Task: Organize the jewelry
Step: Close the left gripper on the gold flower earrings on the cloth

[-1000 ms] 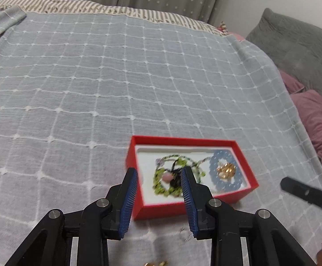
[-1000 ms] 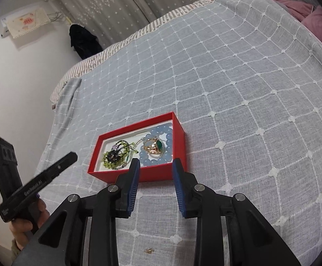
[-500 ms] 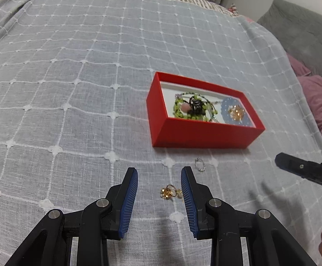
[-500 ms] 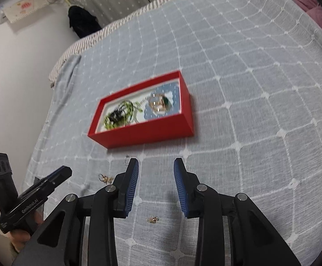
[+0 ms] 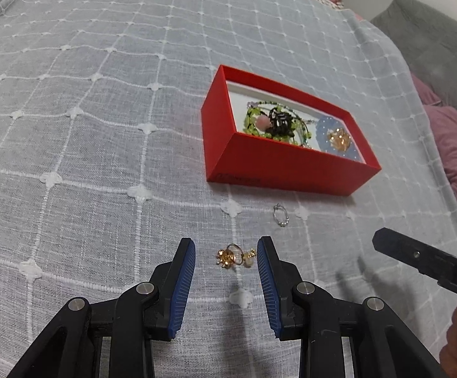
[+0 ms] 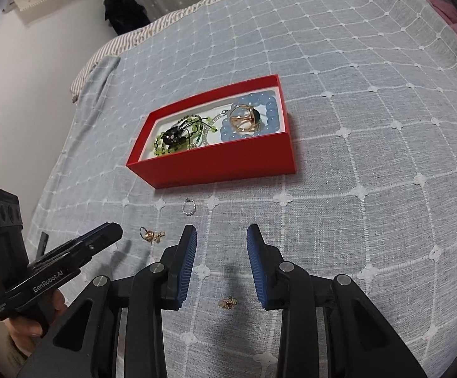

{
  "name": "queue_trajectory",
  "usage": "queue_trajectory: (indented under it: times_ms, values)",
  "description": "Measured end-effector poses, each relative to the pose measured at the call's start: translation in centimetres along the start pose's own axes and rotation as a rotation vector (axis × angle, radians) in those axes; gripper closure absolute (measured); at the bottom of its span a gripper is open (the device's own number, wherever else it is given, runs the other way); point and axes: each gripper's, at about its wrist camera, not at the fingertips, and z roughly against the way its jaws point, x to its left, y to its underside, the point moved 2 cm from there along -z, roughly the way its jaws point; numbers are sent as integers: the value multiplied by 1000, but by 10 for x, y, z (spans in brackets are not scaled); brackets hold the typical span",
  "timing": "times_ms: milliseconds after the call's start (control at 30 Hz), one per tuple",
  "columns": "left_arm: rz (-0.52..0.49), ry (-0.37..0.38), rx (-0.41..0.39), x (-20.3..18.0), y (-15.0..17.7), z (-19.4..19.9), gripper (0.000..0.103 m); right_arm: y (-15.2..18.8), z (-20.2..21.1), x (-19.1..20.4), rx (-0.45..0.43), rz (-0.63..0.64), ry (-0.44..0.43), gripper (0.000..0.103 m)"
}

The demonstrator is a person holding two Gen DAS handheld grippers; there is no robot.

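Pickup step: left tongs [image 5: 226,253] wide open around the gold earring [image 5: 235,256] on the bed [image 5: 87,157]. Probably lower, pinch, then red box [image 5: 285,170]. Right tongs [image 6: 219,252] open, empty.

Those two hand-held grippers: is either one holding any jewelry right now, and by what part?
Neither. The left hand-held gripper is open around the gold ring on the bedspread, not gripping it. The right hand-held gripper is open and empty.
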Motion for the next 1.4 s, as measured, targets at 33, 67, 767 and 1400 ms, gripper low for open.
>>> queue_trajectory:
  times_ms: [33,67,767,1400]
  values:
    - [0,3,4,0,0,-2,68,0,-1,0,1,1,2,68]
    - [0,5,8,0,0,-3,68,0,-2,0,2,0,1,68]
    - [82,43,63,-1,0,-27,81,4,-14,6,23,10,4,68]
    - [77,0,81,2,-1,-35,99,4,-17,6,29,15,6,68]
